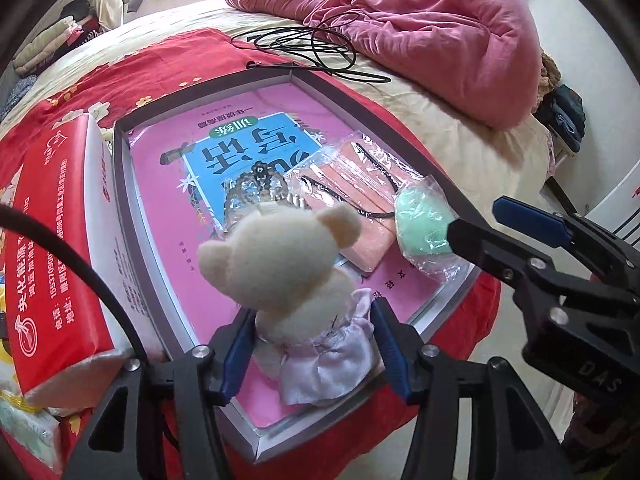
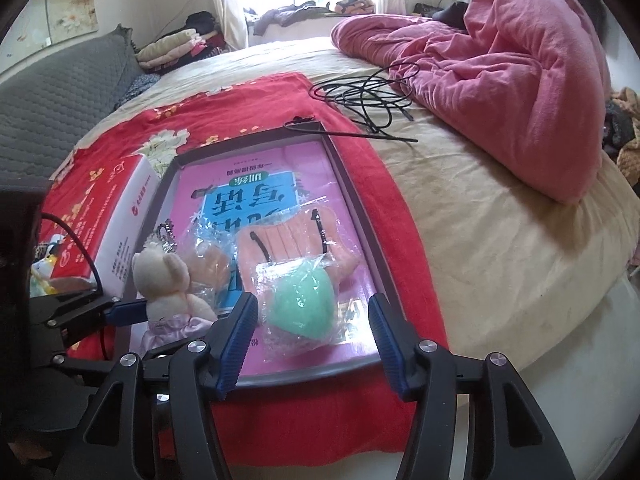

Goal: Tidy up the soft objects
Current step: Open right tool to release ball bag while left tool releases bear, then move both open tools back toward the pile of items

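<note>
A cream plush bear (image 1: 280, 264) in a lilac dress sits in a grey-rimmed tray (image 1: 120, 184) lined with a pink book. My left gripper (image 1: 312, 344) has its blue pads on both sides of the bear's body, and the bear also shows in the right wrist view (image 2: 164, 280). A bagged green sponge (image 2: 300, 304) and a bagged peach mask (image 2: 296, 240) lie in the tray (image 2: 360, 208). My right gripper (image 2: 308, 340) is open, just short of the green sponge (image 1: 420, 224), and appears at the right of the left wrist view (image 1: 476, 220).
A red tissue box (image 1: 56, 240) lies left of the tray on a red flowered cloth (image 2: 248, 96). A silver tiara (image 1: 260, 188) lies behind the bear. A coiled black cable (image 2: 364, 92) and a pink quilt (image 2: 520, 80) lie further back on the bed.
</note>
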